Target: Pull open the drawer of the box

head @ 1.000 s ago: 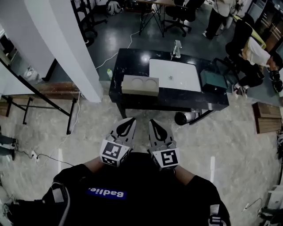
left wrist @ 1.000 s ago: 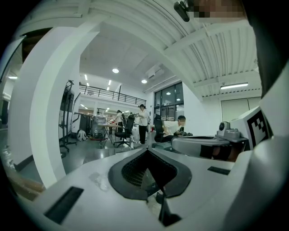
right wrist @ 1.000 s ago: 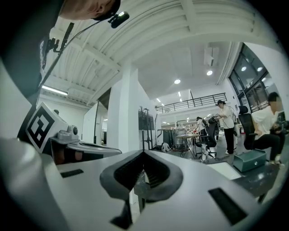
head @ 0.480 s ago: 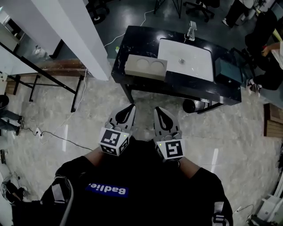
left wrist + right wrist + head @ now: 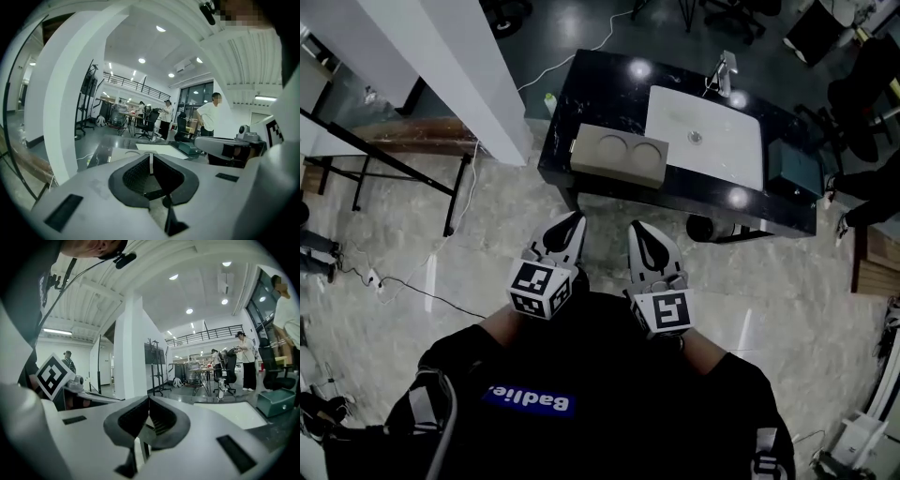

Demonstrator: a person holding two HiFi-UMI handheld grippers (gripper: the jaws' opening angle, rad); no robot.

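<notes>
- bench: dark top, straight ahead of the person, across a strip of bare floor
- box: grey, two round recesses on top; sits at the bench's near-left edge; long axis runs left-right along that edge; one long side face turned toward the person; no drawer front or handle made out from here, likely on that near face
- left tool and right tool: held side by side close to the body, tips pointing forward at the box; box well apart, ahead, about midway between them, neither clearly nearer
- both tools clenched, tips together, nothing between; reach not yet begun
</notes>
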